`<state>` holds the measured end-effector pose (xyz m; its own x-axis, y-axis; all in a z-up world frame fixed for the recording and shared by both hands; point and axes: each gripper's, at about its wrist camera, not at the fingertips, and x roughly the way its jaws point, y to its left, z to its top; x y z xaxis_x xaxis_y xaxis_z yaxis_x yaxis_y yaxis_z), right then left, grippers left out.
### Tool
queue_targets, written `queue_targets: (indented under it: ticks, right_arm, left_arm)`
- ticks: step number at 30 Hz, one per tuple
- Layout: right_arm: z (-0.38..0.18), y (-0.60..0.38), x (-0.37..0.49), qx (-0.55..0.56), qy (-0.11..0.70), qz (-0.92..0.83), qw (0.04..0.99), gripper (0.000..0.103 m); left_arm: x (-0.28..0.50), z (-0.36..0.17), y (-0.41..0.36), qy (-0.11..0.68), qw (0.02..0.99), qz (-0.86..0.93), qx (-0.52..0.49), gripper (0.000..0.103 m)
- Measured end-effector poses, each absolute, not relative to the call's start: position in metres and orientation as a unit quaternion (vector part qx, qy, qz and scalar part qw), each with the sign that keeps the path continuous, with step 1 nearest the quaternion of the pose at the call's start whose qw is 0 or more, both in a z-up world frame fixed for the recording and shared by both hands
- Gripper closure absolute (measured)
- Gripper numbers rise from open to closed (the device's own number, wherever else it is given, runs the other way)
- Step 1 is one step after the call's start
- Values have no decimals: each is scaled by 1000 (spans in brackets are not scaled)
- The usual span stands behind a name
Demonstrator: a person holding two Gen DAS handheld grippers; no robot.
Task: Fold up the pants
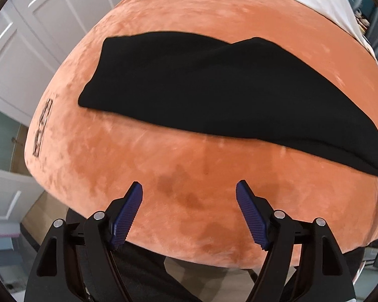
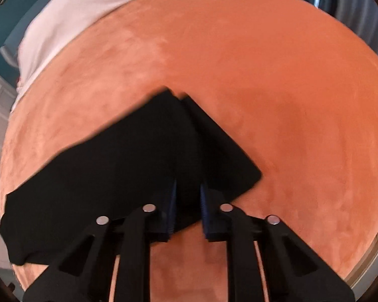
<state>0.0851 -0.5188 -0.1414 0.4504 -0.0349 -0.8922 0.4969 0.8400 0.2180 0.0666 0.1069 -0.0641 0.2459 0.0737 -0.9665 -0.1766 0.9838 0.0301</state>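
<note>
Right gripper (image 2: 187,196) pinches the black pants' (image 1: 214,88) near edge; left gripper (image 1: 189,193) hangs spread over bare orange blanket (image 1: 189,156).

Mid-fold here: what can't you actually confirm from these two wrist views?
- Right gripper: its grip on the black fabric pants is unclear; dark cloth and blur hide the blue pads.
- Pants' right end: cut off by the lens edge, left wrist view.
- Dark marking on the orange plush cover: too small.

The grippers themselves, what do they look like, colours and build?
Both match: the left gripper and right gripper have glossy black angular frames with triangular cutouts, round silver pivot pins, and dark blue finely ribbed finger pads. No cables, labels or sleeves visible.
</note>
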Motion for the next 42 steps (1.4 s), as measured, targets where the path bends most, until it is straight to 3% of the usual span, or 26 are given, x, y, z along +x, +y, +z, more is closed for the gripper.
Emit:
queue_targets:
  ticks: [4, 6, 9, 12, 17, 21, 29, 30, 31, 32, 35, 39, 41, 42]
  right_arm:
    - [-67, -510, 74, 193, 427, -150, 870, 90]
    - [-91, -519, 89, 137, 471, -185, 852, 89]
    - [-158, -537, 97, 169, 562, -201, 785, 84]
    - [-142, -512, 85, 137, 512, -235, 815, 59]
    - [-116, -464, 46, 132, 468, -221, 845, 58]
    - [-113, -415, 1, 164, 469, -180, 849, 43]
    - [-133, -319, -6, 216, 519, -107, 820, 43]
    - [-133, -309, -6, 219, 521, -103, 819, 43]
    - [-130, -303, -5, 220, 521, -101, 819, 43]
    - [-129, -294, -3, 220, 522, -95, 819, 43]
    - [-120, -267, 6, 198, 523, -82, 825, 43]
    - [-103, -246, 20, 181, 513, -72, 836, 43]
    - [-96, -240, 24, 173, 507, -66, 842, 41]
    - [-95, -236, 26, 163, 507, -64, 844, 38]
  left_arm:
    - [70, -63, 108, 604, 792, 80, -37, 29]
    - [74, -68, 107, 605, 791, 78, -37, 29]
    - [78, -76, 109, 610, 787, 82, -39, 29]
    - [81, -78, 125, 608, 786, 92, -59, 29]
    - [93, -80, 185, 587, 787, 135, -135, 28]
    - [107, -94, 250, 575, 774, 182, -194, 28]
    - [123, -138, 333, 556, 715, 146, -398, 29]
    - [128, -143, 339, 550, 711, 136, -417, 38]
    - [132, -143, 343, 545, 713, 137, -420, 54]
    - [139, -143, 347, 546, 716, 131, -415, 99]
    - [161, -126, 351, 534, 737, 112, -399, 99]
    - [169, -36, 337, 452, 823, 47, -341, 99]
    - [171, -35, 330, 475, 826, 59, -297, 98]
    - [177, -63, 328, 516, 811, 92, -258, 96]
